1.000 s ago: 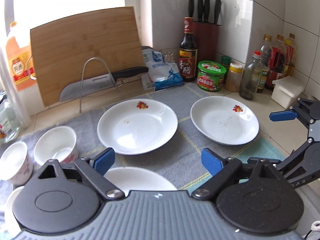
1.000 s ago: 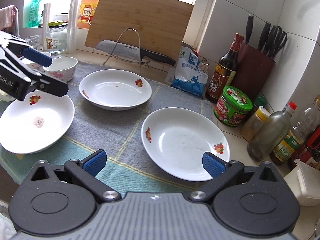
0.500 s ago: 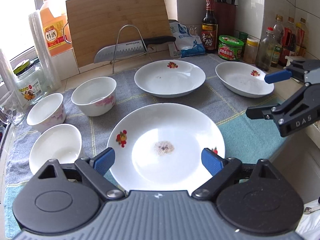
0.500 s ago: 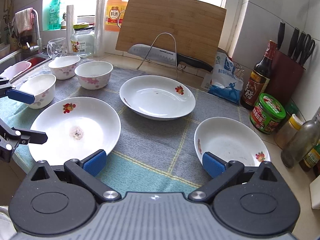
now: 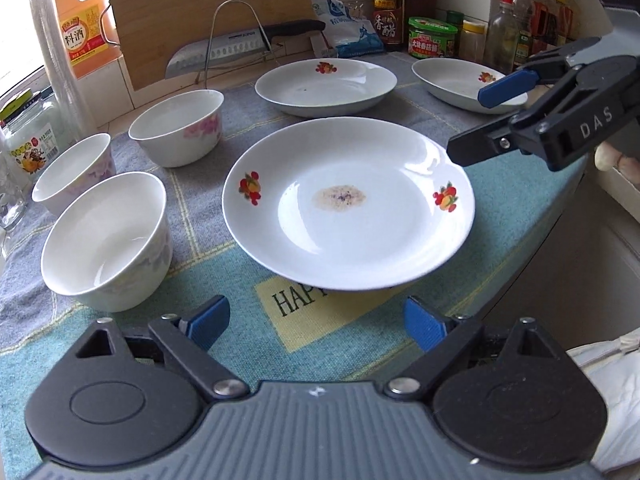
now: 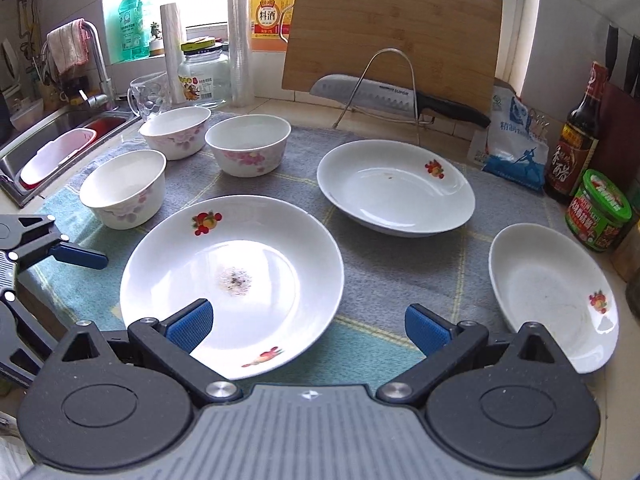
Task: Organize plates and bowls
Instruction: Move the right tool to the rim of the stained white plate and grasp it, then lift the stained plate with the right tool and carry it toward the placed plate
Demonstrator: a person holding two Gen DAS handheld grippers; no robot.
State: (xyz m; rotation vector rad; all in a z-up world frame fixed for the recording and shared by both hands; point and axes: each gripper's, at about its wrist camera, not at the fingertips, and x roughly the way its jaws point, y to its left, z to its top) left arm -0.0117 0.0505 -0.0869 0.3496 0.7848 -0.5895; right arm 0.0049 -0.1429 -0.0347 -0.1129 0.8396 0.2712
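Three white plates with fruit prints lie on a cloth mat: a near one with a brown stain, a middle one and a far right one. Three white bowls with pink flowers stand at the left. My left gripper is open and empty, just in front of the stained plate. My right gripper is open and empty, its left fingertip over that plate's near rim; it also shows in the left wrist view.
A cutting board and a knife on a wire rack stand behind the mat. Sauce bottles and jars line the right wall. A sink, a glass mug and a jar are at the left.
Both grippers have drawn back and swung left. The stained plate now sits closer in both views. Both stay open and empty.
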